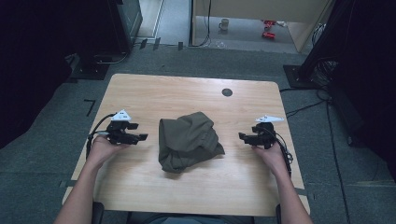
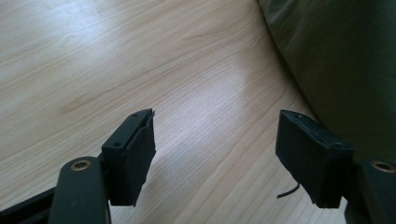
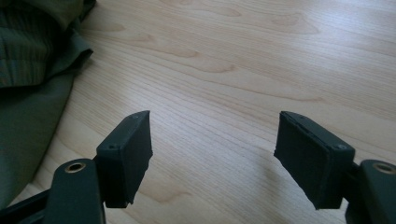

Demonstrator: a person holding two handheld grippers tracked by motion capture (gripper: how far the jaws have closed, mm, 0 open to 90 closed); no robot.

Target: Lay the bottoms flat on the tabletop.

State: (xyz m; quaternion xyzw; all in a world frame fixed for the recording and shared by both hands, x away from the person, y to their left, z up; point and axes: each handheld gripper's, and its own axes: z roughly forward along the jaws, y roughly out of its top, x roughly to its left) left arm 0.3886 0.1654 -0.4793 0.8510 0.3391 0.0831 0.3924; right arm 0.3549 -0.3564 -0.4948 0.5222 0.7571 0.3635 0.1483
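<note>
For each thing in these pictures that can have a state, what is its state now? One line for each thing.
left gripper: open, holding nothing, beside the cloth.
right gripper: open, holding nothing, over bare wood.
olive green cloth: crumpled in a heap, lying loose at the middle of the table.
table: upright, bearing the cloth.
mug: standing upright on the floor beyond the table.

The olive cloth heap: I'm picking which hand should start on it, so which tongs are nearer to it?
Left, narrowly. The left tongs sit just off the olive cloth heap's left edge. The right tongs sit off its right side with a slightly wider strip of bare table between.
</note>
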